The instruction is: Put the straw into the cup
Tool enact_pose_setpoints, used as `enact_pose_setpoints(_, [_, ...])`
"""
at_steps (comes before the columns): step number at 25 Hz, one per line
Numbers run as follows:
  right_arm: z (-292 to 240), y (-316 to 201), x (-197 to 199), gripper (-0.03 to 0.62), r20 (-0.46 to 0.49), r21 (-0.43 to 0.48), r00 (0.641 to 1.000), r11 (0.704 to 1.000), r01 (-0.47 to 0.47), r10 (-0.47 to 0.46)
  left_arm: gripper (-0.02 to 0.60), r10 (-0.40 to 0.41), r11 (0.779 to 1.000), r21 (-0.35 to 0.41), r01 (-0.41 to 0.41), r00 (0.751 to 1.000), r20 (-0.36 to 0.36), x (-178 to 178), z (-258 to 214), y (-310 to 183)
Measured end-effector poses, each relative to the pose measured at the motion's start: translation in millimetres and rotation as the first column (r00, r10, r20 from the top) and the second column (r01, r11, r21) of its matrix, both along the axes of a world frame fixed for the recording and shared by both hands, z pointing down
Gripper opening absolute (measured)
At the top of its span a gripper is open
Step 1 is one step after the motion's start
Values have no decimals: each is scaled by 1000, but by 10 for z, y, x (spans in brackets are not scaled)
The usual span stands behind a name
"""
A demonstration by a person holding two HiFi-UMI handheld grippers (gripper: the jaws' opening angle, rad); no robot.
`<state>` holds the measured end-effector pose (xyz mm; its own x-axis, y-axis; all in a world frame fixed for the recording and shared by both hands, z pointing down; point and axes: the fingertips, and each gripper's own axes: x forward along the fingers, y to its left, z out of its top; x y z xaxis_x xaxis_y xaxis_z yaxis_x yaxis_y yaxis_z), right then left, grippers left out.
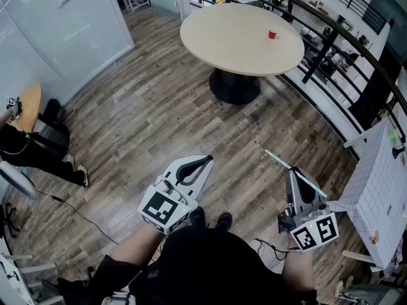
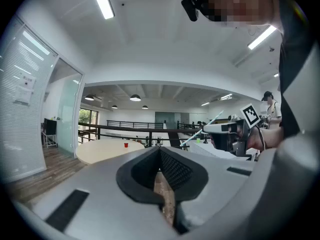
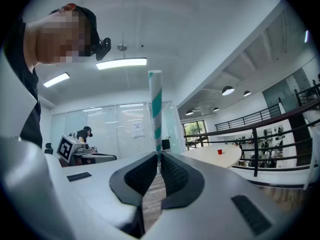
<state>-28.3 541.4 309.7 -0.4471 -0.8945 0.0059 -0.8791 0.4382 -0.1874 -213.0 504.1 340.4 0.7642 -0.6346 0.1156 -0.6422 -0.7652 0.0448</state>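
**Straw pinched in the right gripper, cup far off on the table**

The right gripper point(image 1: 292, 173) is clenched on the straw point(image 1: 278, 159), which crosses its jaws with a long stretch standing free. By my reading, that hold leaves a clear end to drop into the cup. The straw is a thin, stiff tube ringed in teal and white. The cup point(image 1: 272, 34) is small, red and upright on the round, pale, smooth-topped table point(image 1: 210, 43), well apart from both grippers across the wood-plank floor point(image 1: 140, 119). The left gripper point(image 1: 205, 162) has its ribbed black pads pressed together on nothing. It hangs idle beside the other, perhaps kept free to steady the cup.
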Motion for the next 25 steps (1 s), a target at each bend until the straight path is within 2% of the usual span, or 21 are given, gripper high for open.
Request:
enact_pose_setpoints(4, [-12,5,62,37,-4,0,1000,1000,-12,12,6,16,1000,-27,-15,1000,20,59,26,5])
enact_pose_setpoints(13, [-52,90,145,37,-1,22,1000,1000,1,-1,6,16,1000,-14,-16,1000,17,177,9,72])
enact_pose_setpoints(25, [4,176,738,37,54,3,999,1000,-5,5,6,24,1000,-14,-24,999,33,683,-15,144])
